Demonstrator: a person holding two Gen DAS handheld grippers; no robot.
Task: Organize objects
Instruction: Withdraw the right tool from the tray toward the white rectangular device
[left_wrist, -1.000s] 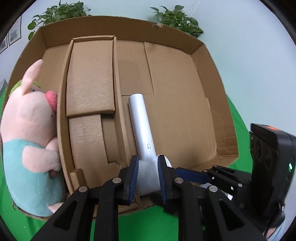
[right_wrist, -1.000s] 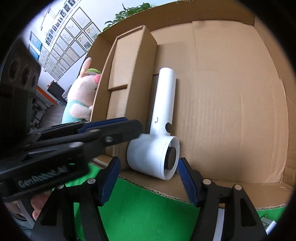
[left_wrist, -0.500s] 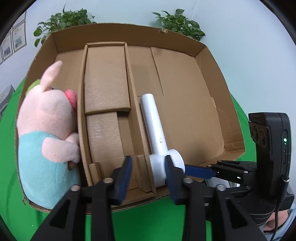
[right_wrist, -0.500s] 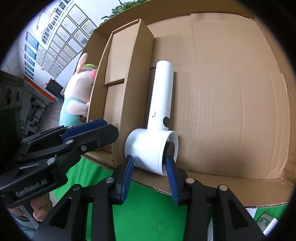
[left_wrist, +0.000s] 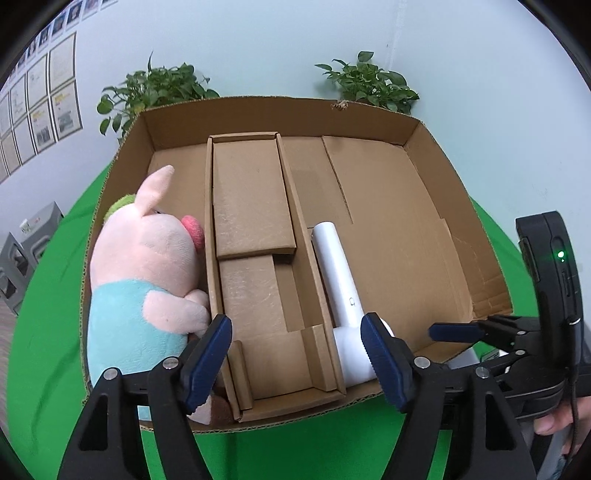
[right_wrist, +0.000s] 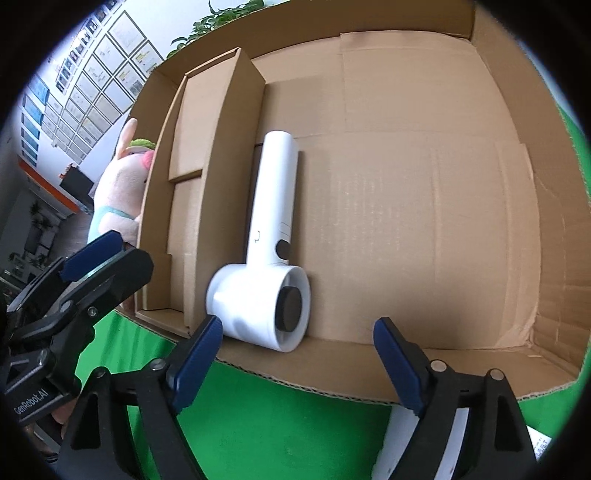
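We look down into an open cardboard box (left_wrist: 458, 206) resting on a green-covered counter (left_wrist: 48, 332), where a white hair dryer (left_wrist: 341, 288) lies flat on the box floor, its handle running toward the upper centre of the frame and its round head near the lower rim. It lies just beside the right wall of a cardboard insert (left_wrist: 251, 221) that fills the middle of the box. At the left of the frame, a pink plush pig in a blue shirt (left_wrist: 147, 280) is wedged between that insert and the box's left wall.

Our left hand-held gripper (left_wrist: 295, 354) spans the bottom of its own view; its jaws have just been opening and stand apart, clamped on nothing. The right blue pad sits in front of the dryer's head; whether it touches we cannot tell.

In the right wrist view, our right hand-held gripper (right_wrist: 297, 358) also stands wide apart, its jaws having just been opening, with the dryer's head above the gap and free of both pads. Two potted plants (left_wrist: 369, 85) line the pale wall behind.
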